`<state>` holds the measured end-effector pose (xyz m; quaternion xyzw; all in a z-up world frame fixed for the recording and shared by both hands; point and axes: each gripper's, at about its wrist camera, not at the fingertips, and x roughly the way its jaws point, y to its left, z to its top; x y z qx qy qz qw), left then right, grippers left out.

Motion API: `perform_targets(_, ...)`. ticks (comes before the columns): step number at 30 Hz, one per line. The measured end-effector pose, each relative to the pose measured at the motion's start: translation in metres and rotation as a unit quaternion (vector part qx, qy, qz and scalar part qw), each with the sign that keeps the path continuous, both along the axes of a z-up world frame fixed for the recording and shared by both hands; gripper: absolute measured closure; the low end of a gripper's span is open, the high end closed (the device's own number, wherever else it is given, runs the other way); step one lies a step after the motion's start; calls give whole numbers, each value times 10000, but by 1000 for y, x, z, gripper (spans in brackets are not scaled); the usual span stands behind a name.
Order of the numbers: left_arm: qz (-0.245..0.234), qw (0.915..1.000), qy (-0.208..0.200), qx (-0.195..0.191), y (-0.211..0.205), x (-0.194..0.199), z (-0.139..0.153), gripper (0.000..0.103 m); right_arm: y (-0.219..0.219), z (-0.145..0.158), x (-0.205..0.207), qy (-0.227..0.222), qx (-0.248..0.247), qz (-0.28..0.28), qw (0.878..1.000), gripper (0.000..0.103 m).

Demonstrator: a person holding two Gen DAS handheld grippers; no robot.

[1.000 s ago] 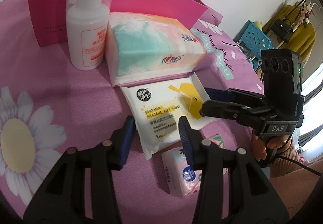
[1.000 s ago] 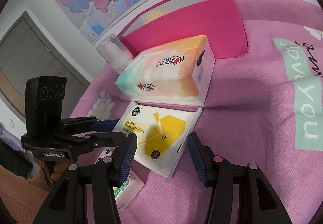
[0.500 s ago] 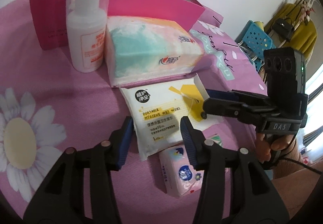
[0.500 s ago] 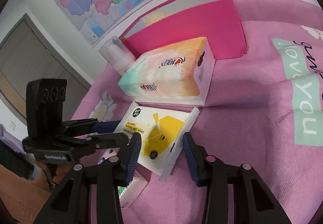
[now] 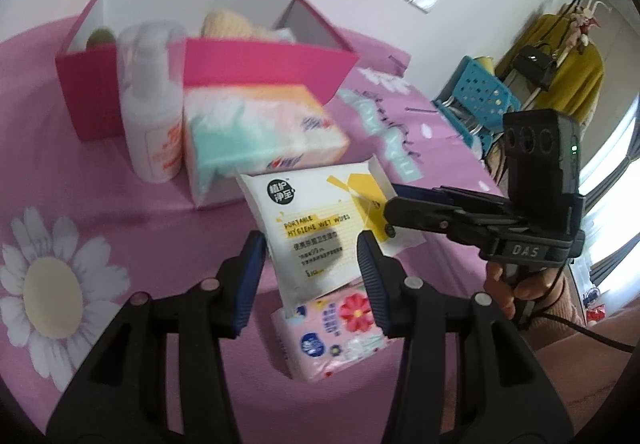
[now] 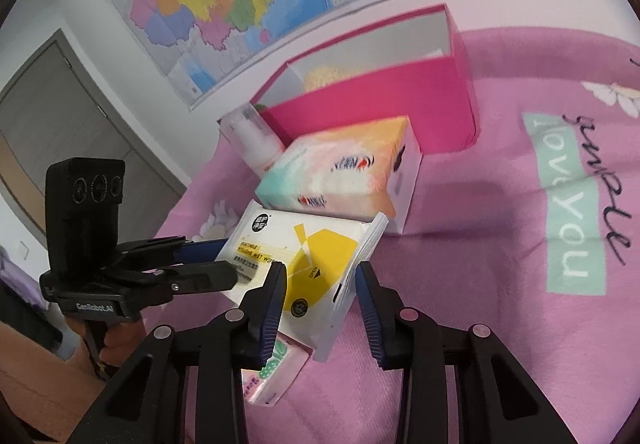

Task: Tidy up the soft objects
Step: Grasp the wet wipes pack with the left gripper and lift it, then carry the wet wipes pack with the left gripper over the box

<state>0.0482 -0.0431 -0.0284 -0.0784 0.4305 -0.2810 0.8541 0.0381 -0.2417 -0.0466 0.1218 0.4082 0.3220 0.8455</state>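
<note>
A white and yellow wet wipes pack (image 5: 308, 220) (image 6: 312, 244) hangs tilted above the pink cloth, held from two sides. My left gripper (image 5: 310, 264) is shut on its white printed end, both blue pads against the edges. My right gripper (image 6: 320, 280) has the yellow end between its jaws, which are closing and press on it. Each gripper shows in the other's view: the right gripper (image 5: 390, 204), the left gripper (image 6: 228, 260). A small pink flowered tissue pack (image 5: 340, 328) (image 6: 276, 368) lies on the cloth just below.
A large pastel tissue pack (image 5: 260, 136) and a white pump bottle (image 5: 154, 124) stand behind the wipes. Past them is an open pink box (image 5: 264, 60) holding a yellowish sponge (image 5: 228, 24) and a green item. A blue basket (image 5: 480, 92) sits off the table's right.
Both grippers have risen, lifting the wet wipes pack off the cloth. The right jaws have narrowed onto it. More of the pink tissue pack shows underneath.
</note>
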Motion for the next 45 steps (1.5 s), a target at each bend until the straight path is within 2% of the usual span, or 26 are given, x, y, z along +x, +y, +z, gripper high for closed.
perform_targets(11, -101, 9989, -449, 12, -9, 10, 36, 53, -5, 33, 2, -447, 0, -152, 9989, 67)
perform_targets(20, -65, 9974, -698, 161, -17, 39, 59, 53, -6, 60, 26, -855, -102, -272, 9959, 67)
perform_targets(27, -23, 9950, -923, 382, -26, 64, 74, 53, -8, 73, 49, -1004, -94, -377, 9942, 67)
perform_targets(35, 87, 9926, -1060, 583, -31, 100, 90, 53, -9, 84, 87, -1072, -140, -456, 9931, 67)
perform_targets(45, 290, 9921, -915, 811, -38, 152, 94, 53, -8, 92, 135, -1099, -238, -585, 9919, 67)
